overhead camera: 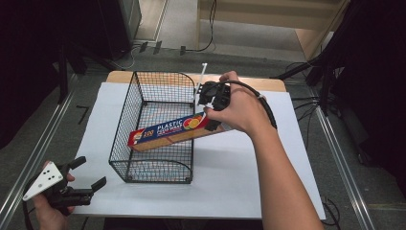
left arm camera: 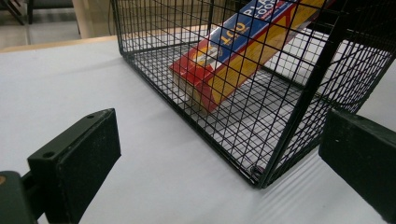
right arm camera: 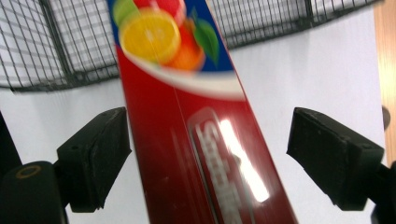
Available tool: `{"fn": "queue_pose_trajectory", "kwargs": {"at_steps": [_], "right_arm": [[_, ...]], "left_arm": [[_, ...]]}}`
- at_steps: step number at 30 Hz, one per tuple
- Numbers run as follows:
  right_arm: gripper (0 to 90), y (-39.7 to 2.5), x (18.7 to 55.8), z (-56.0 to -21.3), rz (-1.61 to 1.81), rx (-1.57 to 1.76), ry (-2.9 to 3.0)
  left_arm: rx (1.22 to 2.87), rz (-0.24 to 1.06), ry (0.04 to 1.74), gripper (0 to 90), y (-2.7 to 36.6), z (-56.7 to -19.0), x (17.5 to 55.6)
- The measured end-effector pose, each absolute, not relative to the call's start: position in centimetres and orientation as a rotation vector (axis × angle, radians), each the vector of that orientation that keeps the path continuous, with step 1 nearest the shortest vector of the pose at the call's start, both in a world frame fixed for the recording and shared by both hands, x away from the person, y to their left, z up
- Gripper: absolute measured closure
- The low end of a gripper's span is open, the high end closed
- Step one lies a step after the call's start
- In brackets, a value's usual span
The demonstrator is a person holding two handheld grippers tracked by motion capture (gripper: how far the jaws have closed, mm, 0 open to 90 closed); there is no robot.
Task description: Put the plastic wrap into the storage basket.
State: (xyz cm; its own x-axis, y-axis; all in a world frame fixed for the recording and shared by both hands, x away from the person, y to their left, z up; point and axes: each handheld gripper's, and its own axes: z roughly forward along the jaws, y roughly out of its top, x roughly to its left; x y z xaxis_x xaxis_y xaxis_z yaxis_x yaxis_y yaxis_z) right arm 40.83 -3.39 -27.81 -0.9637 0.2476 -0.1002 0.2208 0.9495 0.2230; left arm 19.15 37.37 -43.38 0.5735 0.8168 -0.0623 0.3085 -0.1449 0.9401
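Plastic wrap box (overhead camera: 170,130) leans over the wire basket (overhead camera: 122,125) rim, one end down inside; right tool (overhead camera: 210,111) is spread wide around its other end, left tool (overhead camera: 86,173) gaping over the tabletop (overhead camera: 239,167)

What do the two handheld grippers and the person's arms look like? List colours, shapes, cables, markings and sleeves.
Both grippers are black, with two blocky, flat-faced jaw pads. The left gripper carries a pale grey three-cornered plate dotted with small dark holes. The right gripper trails a black cable that loops over the wrist. The left gripper view shows its matte pads. Both forearms are bare, with no sleeves visible.
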Motion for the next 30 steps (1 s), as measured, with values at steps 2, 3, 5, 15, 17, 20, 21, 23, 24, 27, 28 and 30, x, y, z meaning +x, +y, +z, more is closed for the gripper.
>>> {"fn": "queue_pose_trajectory", "kwargs": {"at_steps": [2,3,5,15,17,20,21,23,24,27,28,30], "right_arm": [[13.8,-4.4,40.8,-28.0,0.329,0.378,2.979],[13.8,-5.0,40.8,-28.1,0.330,0.393,2.975],[13.8,-5.9,40.9,-28.3,0.341,0.422,2.970],[13.6,-10.0,41.0,-30.0,0.407,0.518,2.973],[13.6,-10.7,40.9,-30.6,0.423,0.539,2.976],[13.6,-11.5,40.8,-31.2,0.435,0.556,2.980],[13.8,-11.8,40.7,-31.5,0.450,0.555,2.981],[13.8,-12.2,40.6,-32.0,0.447,0.566,2.980],[13.8,-12.4,40.5,-32.3,0.444,0.563,2.979],[13.9,-13.2,40.2,-33.3,0.464,0.587,2.981],[13.9,-13.5,40.2,-33.6,0.470,0.594,2.979],[13.9,-14.0,39.9,-34.4,0.467,0.610,2.982]], "left_arm": [[1.718,0.581,0.939,0.0,37.3,-43.4,19.2],[1.719,0.582,0.940,0.0,37.3,-43.4,19.1],[1.720,0.583,0.941,0.0,37.3,-43.4,19.1],[1.726,0.583,0.941,0.0,37.3,-43.4,19.1],[1.728,0.584,0.942,0.0,37.3,-43.4,19.1],[1.727,0.583,0.942,0.0,37.3,-43.5,19.1],[1.727,0.583,0.942,0.0,37.3,-43.5,19.1],[1.726,0.583,0.942,0.0,37.3,-43.5,19.1],[1.725,0.583,0.944,0.0,37.3,-43.5,19.1],[1.726,0.583,0.944,0.0,37.3,-43.5,19.1],[1.726,0.583,0.943,0.0,37.3,-43.5,19.1],[1.723,0.582,0.943,0.0,37.3,-43.5,19.1]]}}
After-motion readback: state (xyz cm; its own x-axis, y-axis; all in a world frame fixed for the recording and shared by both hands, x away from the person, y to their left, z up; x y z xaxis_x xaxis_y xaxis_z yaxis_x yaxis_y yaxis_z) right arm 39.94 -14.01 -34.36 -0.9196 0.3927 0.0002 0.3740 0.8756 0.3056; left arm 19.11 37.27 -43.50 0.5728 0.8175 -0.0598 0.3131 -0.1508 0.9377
